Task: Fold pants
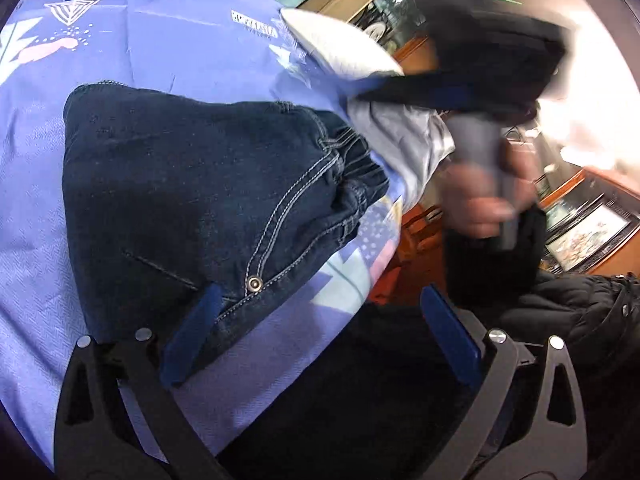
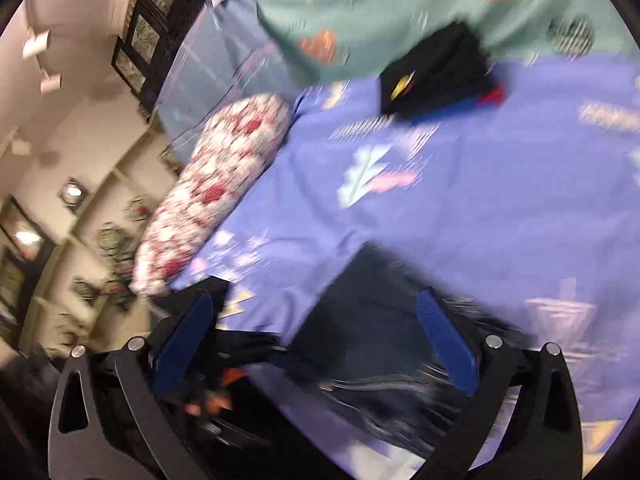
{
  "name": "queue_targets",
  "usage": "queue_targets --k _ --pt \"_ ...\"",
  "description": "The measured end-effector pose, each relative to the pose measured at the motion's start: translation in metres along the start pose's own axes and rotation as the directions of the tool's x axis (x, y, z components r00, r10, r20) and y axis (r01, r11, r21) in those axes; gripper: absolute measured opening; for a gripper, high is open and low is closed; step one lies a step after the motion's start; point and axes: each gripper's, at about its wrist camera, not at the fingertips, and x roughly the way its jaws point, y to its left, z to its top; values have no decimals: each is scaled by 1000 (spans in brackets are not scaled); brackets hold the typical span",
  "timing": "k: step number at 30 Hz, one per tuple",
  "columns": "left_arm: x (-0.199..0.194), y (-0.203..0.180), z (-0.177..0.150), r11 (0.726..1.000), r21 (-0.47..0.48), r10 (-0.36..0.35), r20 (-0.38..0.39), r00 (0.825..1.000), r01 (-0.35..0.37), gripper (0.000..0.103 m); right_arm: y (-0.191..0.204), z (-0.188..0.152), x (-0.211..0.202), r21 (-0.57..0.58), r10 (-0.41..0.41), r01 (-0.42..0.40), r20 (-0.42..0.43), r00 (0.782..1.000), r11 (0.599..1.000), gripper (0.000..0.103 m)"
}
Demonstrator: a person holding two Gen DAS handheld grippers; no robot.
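Gaping jaws, left gripper point(image 1: 320, 332) empty, pants point(image 1: 208, 200) folded

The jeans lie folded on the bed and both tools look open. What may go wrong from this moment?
1. The folded jeans lie near the edge of the bed; a push from the open left tool, whose one finger overlaps them, might undo the fold or slide them off.
2. The right tool looks blurred, so it seems to move fast; it might catch the bedsheet.
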Motion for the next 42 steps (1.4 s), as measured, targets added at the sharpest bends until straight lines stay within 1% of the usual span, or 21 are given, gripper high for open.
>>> queue_targets --k 1,2,3,6,9,11,13,14,15,16,19,20,22,24,26,27,30,32,34,39,42 --pt "2 0 0 1000 3 -1 -1 1000 1 101 -18 3 25 64 -18 22 -70 997 998 102" --pt "2 0 -2 1000 7 6 -2 1000 -5 101 -46 1 57 118 -94 113 -153 984 987 100" --pt "4 0 -4 1000 15 13 -2 1000 -13 101 -60 -1 72 131 -126 152 -186 974 980 93" --pt "1 -2 -8 999 35 6 4 1000 -6 101 -55 -2 70 95 -169 186 -167 971 978 93" --pt "4 -2 -7 999 47 14 -2 1000 -14 101 -29 0 40 61 -49 53 -75 996 997 93" --pt "6 -3 -7 998 53 15 -6 1000 -15 101 -12 -5 29 3 1 -1 -34 999 1000 98" --pt "6 -2 -6 999 48 6 -10 1000 -6 101 -34 -17 48 36 -72 76 -100 992 996 100" --pt "8 1 -5 999 43 12 -15 1000 -12 101 -52 -24 64 47 -116 124 -137 984 991 91" --pt "6 -1 -5 999 48 13 -10 1000 -12 101 -51 -27 64 -5 -158 158 -106 982 987 81" --pt "5 -4 -6 998 58 18 -7 1000 -18 101 -46 -28 60 -32 -168 166 -92 982 986 81" --pt "-11 -11 -2 993 87 78 52 996 -82 101 -25 -25 19 -11 -70 70 -17 997 998 89" --pt "-23 -13 0 991 93 84 88 993 -92 101 -15 -27 -7 -41 -70 72 48 996 997 96" --pt "-52 -6 5 991 66 105 169 980 -118 101 -13 -34 -41 -49 -127 136 143 982 990 102" --pt "-67 18 12 986 -18 169 195 966 -168 101 -30 -43 -71 21 -194 193 178 965 981 102" --pt "-67 53 19 974 -147 196 160 967 -173 101 -60 -56 -84 111 -248 233 152 957 966 102" --pt "-61 64 22 970 -185 188 139 972 -161 101 -83 -67 -83 178 -256 236 100 962 955 102" --pt "-36 92 28 960 -247 152 55 987 -134 101 -117 -89 -69 258 -103 89 39 994 962 102" --pt "-18 94 34 967 -224 127 4 992 -123 101 -129 -93 -51 294 -47 41 12 999 955 102" --pt "3 94 43 966 -186 171 -48 984 -177 101 -134 -87 -35 319 13 -10 -6 1000 948 102" --pt "21 93 56 950 -189 237 -83 968 -249 101 -131 -58 -5 277 -19 51 -117 993 959 102" --pt "29 80 63 942 -136 291 -118 949 -306 101 -129 -53 -2 252 -22 63 -163 986 966 102"
